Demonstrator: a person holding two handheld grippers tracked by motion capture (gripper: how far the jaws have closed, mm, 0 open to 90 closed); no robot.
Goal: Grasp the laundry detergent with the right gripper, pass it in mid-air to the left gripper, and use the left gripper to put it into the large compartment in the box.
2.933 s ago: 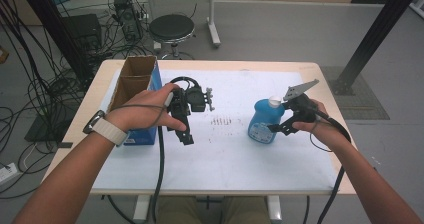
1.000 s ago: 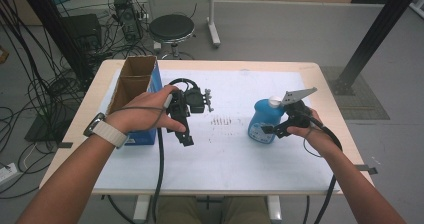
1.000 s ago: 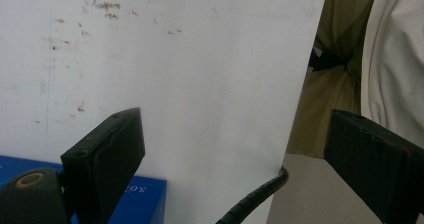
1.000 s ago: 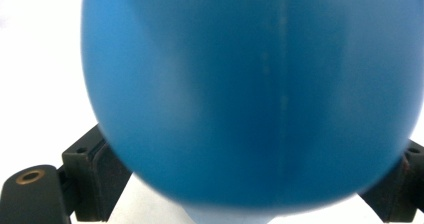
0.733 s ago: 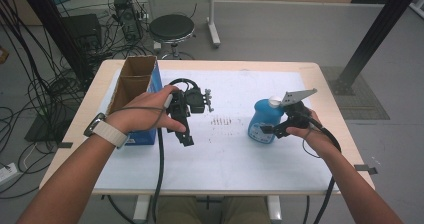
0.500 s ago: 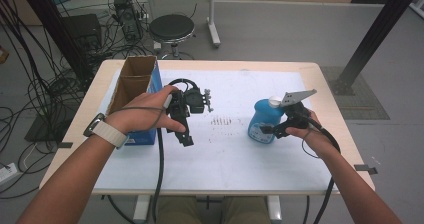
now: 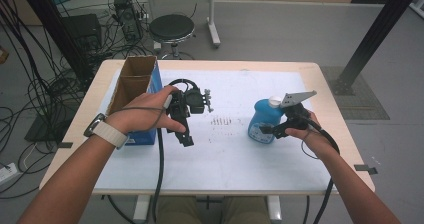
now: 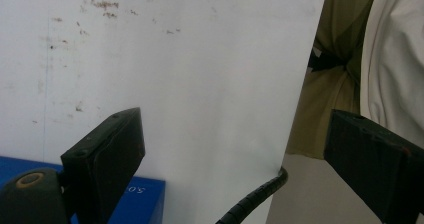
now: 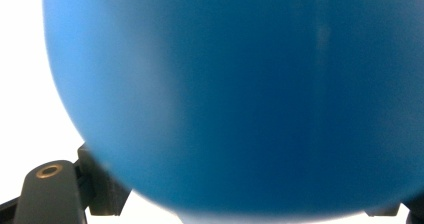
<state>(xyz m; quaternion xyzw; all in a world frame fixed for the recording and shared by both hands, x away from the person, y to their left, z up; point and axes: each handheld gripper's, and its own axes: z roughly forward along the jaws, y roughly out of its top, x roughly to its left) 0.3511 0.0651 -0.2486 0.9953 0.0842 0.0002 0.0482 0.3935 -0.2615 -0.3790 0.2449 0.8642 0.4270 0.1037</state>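
Standing upright on the white paper sheet (image 7: 225, 154) right of centre: a round blue plastic bottle with a white cap (image 7: 265, 120). Against the bottle's right side, the right gripper (image 7: 272, 130), jaws around its body and lately closing; pads hidden, so grip cannot be told. Well left of the bottle, the left gripper (image 7: 186, 134) above bare paper, jaws wide apart, nothing between. Farther left, an open cardboard box with blue sides (image 7: 134, 91).

Even, soft indoor light (shadows faint); the blue bottle (image 9: 240, 94) close-up blurs.
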